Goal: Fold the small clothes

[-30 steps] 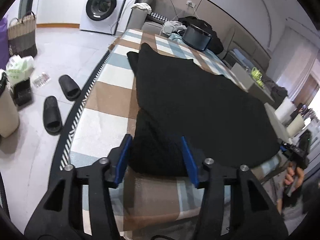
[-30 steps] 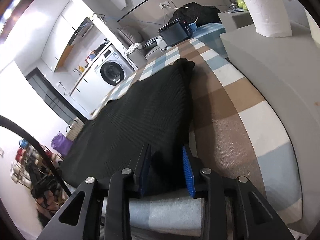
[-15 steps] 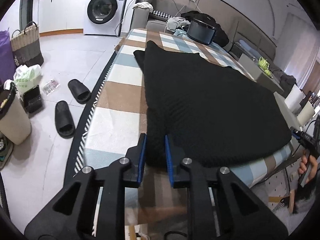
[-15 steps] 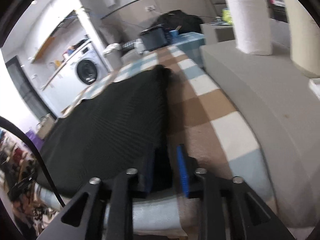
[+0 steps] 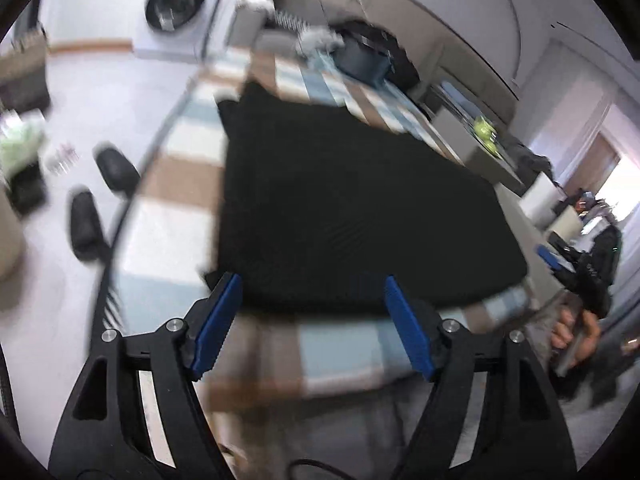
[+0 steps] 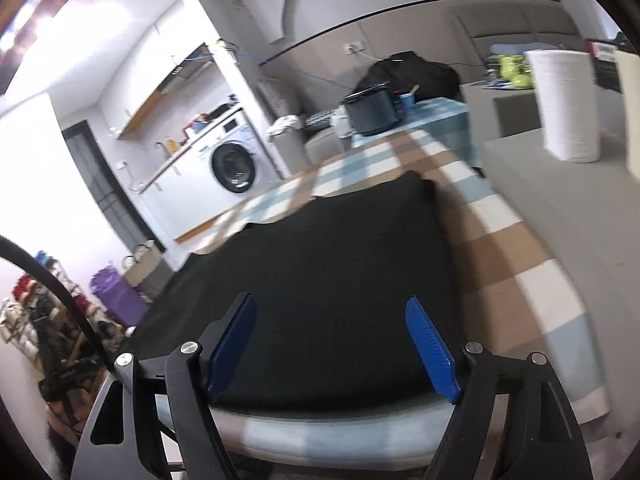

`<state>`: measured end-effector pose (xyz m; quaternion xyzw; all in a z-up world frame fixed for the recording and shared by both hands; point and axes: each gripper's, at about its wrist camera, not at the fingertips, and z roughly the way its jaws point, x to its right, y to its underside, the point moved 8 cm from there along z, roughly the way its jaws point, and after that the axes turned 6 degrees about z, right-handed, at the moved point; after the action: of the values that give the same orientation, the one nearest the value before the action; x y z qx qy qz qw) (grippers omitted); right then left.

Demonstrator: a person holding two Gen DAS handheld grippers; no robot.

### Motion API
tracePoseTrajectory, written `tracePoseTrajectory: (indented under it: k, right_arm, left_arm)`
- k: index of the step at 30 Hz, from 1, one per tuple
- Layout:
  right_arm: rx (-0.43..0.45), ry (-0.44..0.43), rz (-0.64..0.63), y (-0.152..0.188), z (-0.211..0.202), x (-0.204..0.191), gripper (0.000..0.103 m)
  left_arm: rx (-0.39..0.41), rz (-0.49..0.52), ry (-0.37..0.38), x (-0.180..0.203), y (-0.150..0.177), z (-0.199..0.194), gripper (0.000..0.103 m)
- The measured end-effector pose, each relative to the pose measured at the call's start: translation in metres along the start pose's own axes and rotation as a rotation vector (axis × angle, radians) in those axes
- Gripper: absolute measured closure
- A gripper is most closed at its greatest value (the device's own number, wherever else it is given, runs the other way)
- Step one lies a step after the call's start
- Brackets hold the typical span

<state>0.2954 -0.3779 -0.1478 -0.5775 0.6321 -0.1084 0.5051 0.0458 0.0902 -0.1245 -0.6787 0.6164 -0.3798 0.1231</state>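
Both grippers, left gripper (image 5: 312, 304) and right gripper (image 6: 330, 330), have let go of the black garment (image 5: 344, 208); fingers are opening, pressing nothing, at lower frame over the checked tabletop (image 5: 168, 228).

Garment (image 5: 352, 208) lies on the checked cloth (image 5: 176, 216), slippers (image 5: 100, 196) left.

Black garment (image 5: 352, 208); checked brown, blue and white cloth (image 5: 176, 216); blue fingers (image 6: 430, 354).
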Motion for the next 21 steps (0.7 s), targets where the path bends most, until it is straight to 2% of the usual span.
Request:
tracePoseTrajectory:
  k: [3,5,9,12,15,17,21]
  right_arm:
    - [-0.023,-0.021,-0.007,0.011,0.010,-0.014,0.024]
    - [-0.041,-0.025,-0.017,0.017,0.016,-0.021,0.024]
    - [-0.064,-0.025,-0.034,0.025,0.025,-0.030,0.023]
    - [-0.084,-0.042,-0.019,0.027,0.033,-0.032,0.023]
    - [-0.095,-0.040,-0.022,0.031,0.035,-0.033,0.023]
    - [-0.095,-0.039,-0.035,0.032,0.035,-0.035,0.023]
    - [-0.113,-0.041,-0.030,0.034,0.039,-0.036,0.021]
  left_arm:
    - [-0.029,-0.084,0.024,-0.006,0.006,0.014,0.032]
    - [-0.005,-0.186,0.058,-0.014,0.007,0.017,0.032]
    - [0.066,-0.329,0.104,-0.027,0.006,0.018,0.032]
    - [0.075,-0.323,0.078,-0.025,0.007,0.020,0.032]
    - [0.014,-0.240,0.060,-0.013,0.011,0.023,0.032]
    - [-0.018,-0.234,0.069,-0.011,0.012,0.025,0.032]
    - [-0.026,-0.336,0.120,-0.017,0.009,0.028,0.032]
